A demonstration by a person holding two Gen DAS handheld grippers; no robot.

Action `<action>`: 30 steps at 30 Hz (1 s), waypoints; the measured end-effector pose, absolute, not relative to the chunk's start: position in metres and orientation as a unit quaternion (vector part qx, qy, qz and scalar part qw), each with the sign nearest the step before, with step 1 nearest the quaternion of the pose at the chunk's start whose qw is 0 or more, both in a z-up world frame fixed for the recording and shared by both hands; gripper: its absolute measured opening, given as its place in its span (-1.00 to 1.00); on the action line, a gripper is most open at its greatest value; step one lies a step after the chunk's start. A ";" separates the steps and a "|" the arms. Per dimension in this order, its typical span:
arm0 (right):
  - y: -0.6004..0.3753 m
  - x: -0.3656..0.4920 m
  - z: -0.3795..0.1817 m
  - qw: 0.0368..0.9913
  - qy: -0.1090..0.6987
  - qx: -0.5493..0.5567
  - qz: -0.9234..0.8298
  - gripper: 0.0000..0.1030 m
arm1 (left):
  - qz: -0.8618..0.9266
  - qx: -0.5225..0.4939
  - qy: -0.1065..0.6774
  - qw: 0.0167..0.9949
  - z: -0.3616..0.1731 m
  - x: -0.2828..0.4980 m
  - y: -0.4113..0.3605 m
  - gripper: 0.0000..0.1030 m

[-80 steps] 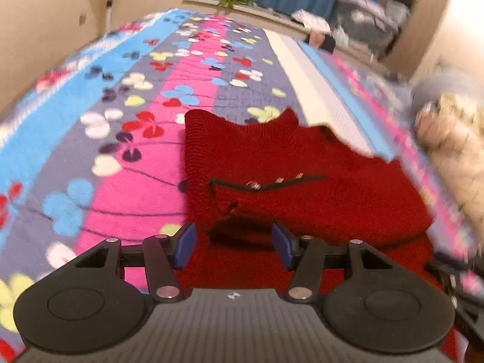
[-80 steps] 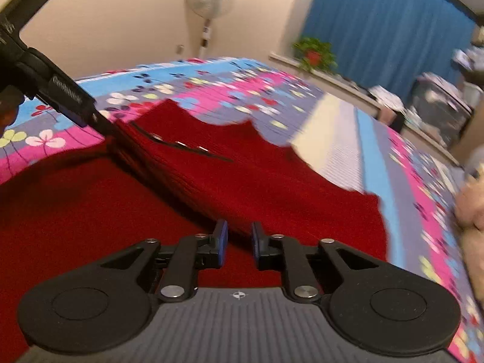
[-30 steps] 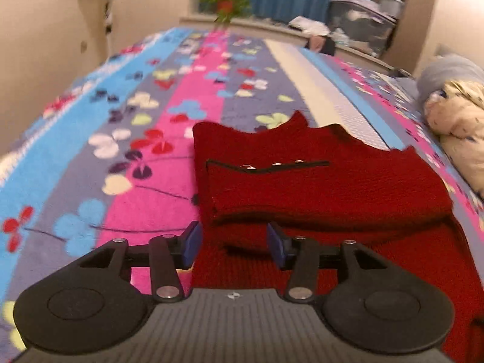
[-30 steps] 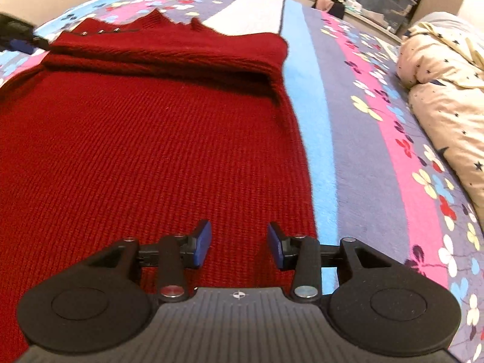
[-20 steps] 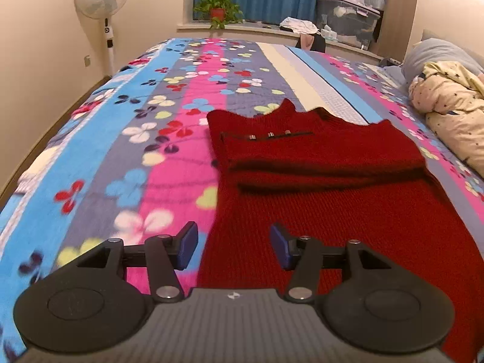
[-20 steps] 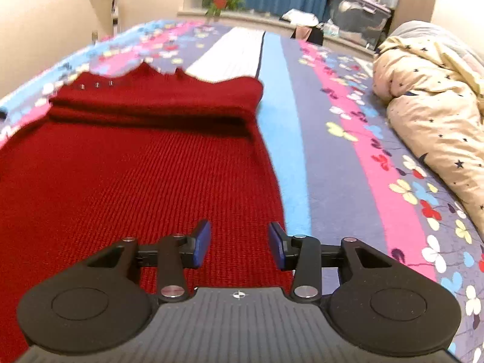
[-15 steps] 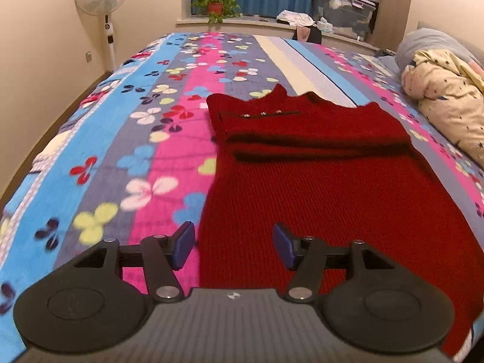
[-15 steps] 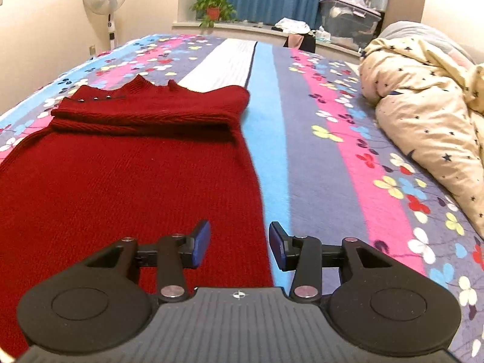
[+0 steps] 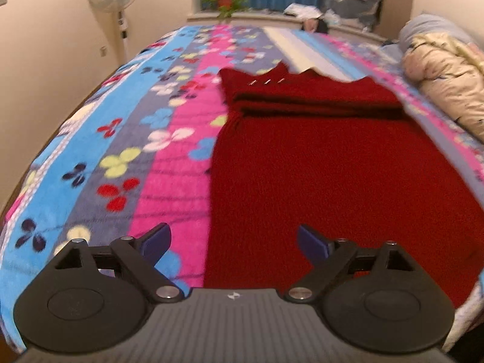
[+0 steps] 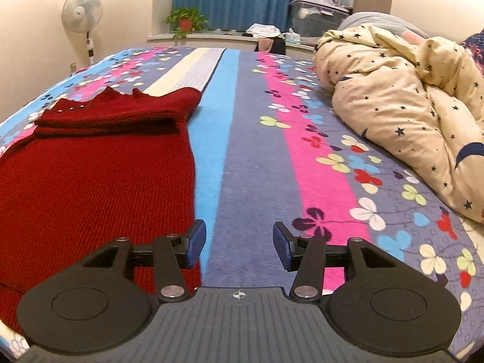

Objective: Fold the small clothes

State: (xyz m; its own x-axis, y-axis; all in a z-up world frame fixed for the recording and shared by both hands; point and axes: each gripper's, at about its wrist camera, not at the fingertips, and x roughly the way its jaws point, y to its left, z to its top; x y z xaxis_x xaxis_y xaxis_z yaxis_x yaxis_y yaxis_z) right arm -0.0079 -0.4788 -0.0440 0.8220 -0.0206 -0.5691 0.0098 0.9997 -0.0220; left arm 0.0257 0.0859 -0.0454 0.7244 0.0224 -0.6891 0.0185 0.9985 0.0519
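A dark red knitted sweater (image 9: 326, 163) lies flat on the flowered bedspread (image 9: 169, 139), its far end folded over near the collar. It also shows in the right wrist view (image 10: 90, 175), at the left. My left gripper (image 9: 234, 242) is open wide and empty, hovering over the sweater's near left edge. My right gripper (image 10: 239, 242) is open and empty, hovering over the bedspread (image 10: 251, 139) just past the sweater's near right edge.
A bunched cream duvet with stars (image 10: 408, 99) lies on the right side of the bed. A standing fan (image 10: 83, 18), a potted plant (image 10: 184, 22) and storage boxes (image 10: 314, 15) stand beyond the bed, by the blue curtain.
Both grippers let go of the sweater's folded far end and pulled back to its near end. The left gripper's jaws have opened wider in the last half second.
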 end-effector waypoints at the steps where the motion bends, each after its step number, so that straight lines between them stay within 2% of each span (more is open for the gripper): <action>1: -0.478 -0.008 -0.044 0.954 0.299 -0.009 -0.009 0.02 | 0.004 0.012 0.374 0.927 -0.051 0.027 0.090 0.82; 8: -0.459 0.002 -0.054 0.944 0.326 -0.047 0.012 0.09 | 0.022 -0.107 0.427 0.898 -0.098 0.033 0.116 0.81; 15: -0.442 0.017 -0.070 0.924 0.374 -0.069 0.034 0.12 | 0.026 -0.048 0.422 0.905 -0.101 0.035 0.100 0.80; 21: -0.441 0.025 -0.082 0.905 0.420 -0.053 0.047 0.13 | 0.022 -0.056 0.421 0.905 -0.102 0.035 0.103 0.74; 30: -0.442 0.029 -0.091 0.897 0.438 -0.053 0.041 0.13 | 0.022 -0.051 0.421 0.905 -0.102 0.036 0.101 0.74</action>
State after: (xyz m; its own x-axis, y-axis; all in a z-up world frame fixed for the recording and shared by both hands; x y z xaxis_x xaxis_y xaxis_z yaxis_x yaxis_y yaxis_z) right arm 0.0290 -0.4417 -0.0907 0.6137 0.0266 -0.7891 -0.1194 0.9911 -0.0595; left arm 0.0362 0.1010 -0.1018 0.6440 -0.0027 -0.7650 -0.0831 0.9938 -0.0735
